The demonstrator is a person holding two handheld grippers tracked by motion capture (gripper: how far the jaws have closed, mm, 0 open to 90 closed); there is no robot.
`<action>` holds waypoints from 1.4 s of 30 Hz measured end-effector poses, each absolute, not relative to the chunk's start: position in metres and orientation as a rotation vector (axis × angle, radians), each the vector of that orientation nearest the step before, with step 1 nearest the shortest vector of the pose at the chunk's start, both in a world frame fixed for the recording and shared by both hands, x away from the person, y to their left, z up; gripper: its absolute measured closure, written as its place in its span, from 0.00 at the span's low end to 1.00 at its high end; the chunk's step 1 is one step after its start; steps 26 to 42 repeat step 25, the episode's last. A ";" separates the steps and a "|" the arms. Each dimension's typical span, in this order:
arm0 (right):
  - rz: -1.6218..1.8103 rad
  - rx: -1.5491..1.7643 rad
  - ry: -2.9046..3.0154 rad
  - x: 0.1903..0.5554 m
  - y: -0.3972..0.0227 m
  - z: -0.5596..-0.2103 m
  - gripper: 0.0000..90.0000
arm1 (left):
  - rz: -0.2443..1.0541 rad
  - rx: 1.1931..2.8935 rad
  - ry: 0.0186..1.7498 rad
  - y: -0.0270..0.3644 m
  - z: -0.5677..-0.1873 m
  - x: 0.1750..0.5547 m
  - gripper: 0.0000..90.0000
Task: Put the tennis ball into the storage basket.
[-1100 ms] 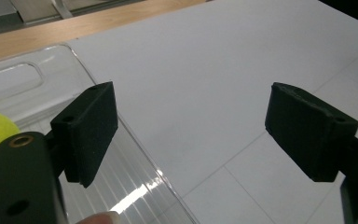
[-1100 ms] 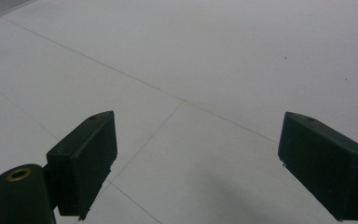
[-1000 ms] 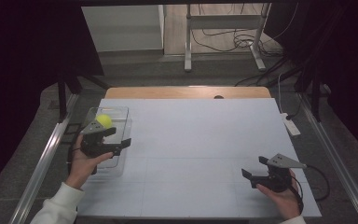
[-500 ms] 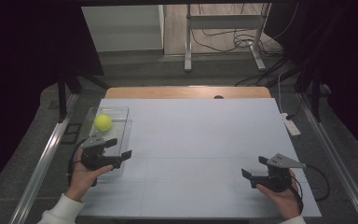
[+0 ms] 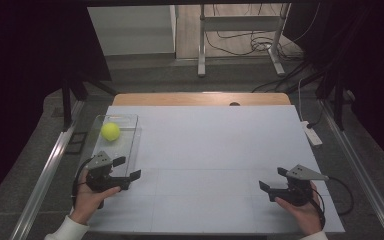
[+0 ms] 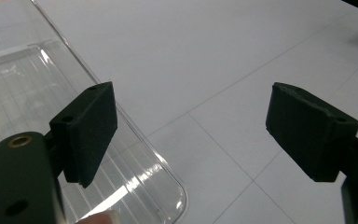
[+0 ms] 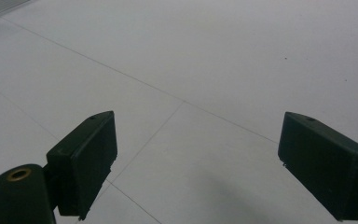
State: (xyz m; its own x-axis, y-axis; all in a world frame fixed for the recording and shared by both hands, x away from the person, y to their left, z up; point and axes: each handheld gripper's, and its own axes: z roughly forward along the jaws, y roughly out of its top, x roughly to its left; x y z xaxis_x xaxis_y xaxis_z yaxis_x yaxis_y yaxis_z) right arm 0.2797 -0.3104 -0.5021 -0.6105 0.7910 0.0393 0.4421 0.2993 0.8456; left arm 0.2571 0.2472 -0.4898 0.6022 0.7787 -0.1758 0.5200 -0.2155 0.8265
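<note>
Ball (image 5: pixel 110 131) sits in tray (image 5: pixel 130 145), 12 o'clock of left gripper (image 5: pixel 128 168), probably nearer; both jaws apart, empty; right gripper (image 5: pixel 272 178) far.

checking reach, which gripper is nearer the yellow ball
Left. The left gripper sits at the near end of the clear tray holding the yellow ball; the right gripper is across the table.

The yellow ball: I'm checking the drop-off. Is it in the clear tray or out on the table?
In: the yellow ball sits inside the clear tray, near its far end.
</note>
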 end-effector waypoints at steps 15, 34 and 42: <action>1.241 1.109 2.182 0.280 -0.311 -0.502 0.13 | 0.329 1.894 1.045 0.246 -0.496 0.255 0.19; 1.240 1.113 2.185 0.281 -0.311 -0.503 0.13 | 0.331 1.896 1.040 0.244 -0.496 0.255 0.19; 1.240 1.113 2.185 0.281 -0.311 -0.503 0.13 | 0.331 1.896 1.040 0.244 -0.496 0.255 0.19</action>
